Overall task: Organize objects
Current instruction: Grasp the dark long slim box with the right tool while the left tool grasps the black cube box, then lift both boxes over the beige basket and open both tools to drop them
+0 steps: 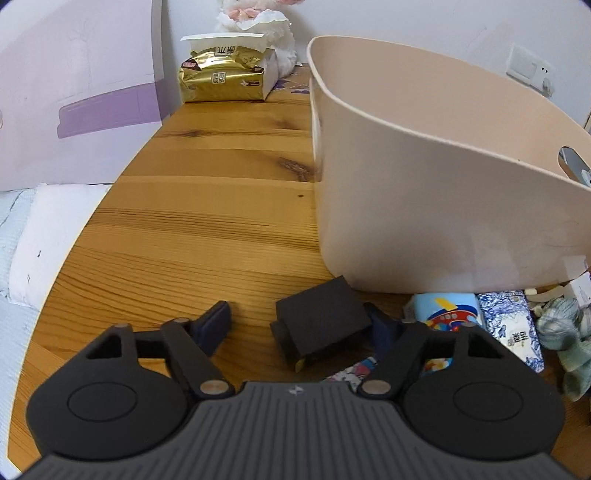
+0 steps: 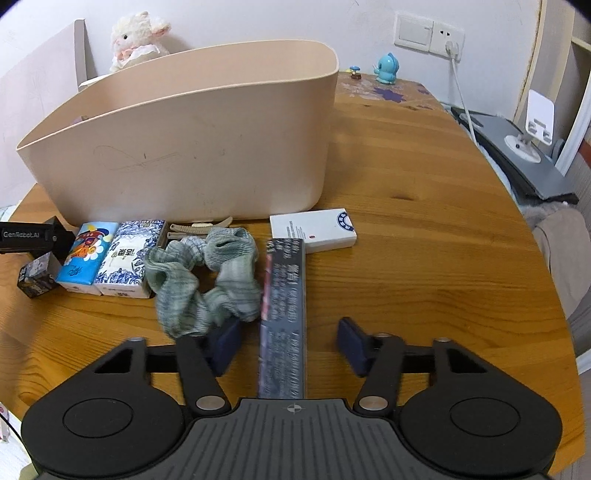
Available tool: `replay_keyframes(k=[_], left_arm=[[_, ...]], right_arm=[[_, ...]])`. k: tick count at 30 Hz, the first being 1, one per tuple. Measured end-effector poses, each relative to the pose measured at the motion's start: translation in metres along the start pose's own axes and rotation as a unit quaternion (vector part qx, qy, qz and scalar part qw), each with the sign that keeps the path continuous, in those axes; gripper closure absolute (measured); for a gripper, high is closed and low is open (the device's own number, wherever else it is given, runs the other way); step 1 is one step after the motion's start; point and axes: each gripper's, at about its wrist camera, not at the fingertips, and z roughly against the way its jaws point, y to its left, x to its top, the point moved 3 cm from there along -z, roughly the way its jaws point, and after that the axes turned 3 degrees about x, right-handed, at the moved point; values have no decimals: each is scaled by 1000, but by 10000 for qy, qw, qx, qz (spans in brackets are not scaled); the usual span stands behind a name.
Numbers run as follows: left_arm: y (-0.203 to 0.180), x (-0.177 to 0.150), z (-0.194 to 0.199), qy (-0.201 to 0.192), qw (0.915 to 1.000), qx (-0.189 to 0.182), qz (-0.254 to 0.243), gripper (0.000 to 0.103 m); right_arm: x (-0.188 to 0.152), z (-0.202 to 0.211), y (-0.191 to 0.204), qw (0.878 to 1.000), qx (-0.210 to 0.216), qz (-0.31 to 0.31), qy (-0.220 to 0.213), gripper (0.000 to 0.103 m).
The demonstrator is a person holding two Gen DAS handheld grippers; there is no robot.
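Note:
A beige plastic bin [image 1: 424, 192] stands on the wooden table [image 1: 207, 229]; it also shows in the right wrist view [image 2: 192, 147]. My left gripper [image 1: 299, 328] is open, with a small black box [image 1: 321, 325] lying between its fingers, close to the right one. My right gripper [image 2: 290, 341] is open around a long dark box [image 2: 284, 310] lying on the table, not touching it. A green scrunchie [image 2: 207, 277], two tissue packs [image 2: 110, 258], a white box [image 2: 314, 230] and a beige hair clip [image 2: 199, 227] lie in front of the bin.
A gold tissue pack [image 1: 225, 74] and a plush lamb [image 2: 136, 37] sit at the far end. A small printed cube [image 2: 37, 277] lies at the left. A blue toy [image 2: 386, 68], a wall socket [image 2: 428, 31] and a phone stand [image 2: 535, 125] are at the right.

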Motion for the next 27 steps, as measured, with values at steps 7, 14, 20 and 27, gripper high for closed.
replay_keyframes(k=[7, 14, 20, 27], left_arm=[[10, -4, 5, -26, 10000, -64, 32, 50], [13, -5, 13, -55, 9998, -178, 72, 51], [15, -4, 44, -329, 9991, -263, 50, 51], [19, 13, 98, -978, 9946, -327, 100, 51]], right_arm=[[-2, 7, -6, 10000, 50, -81, -2, 81], [-6, 18, -12, 9998, 80, -144, -128, 81], [3, 50, -15, 9980, 129, -168, -590, 81], [35, 90, -13, 9915, 151, -49, -1289, 81]])
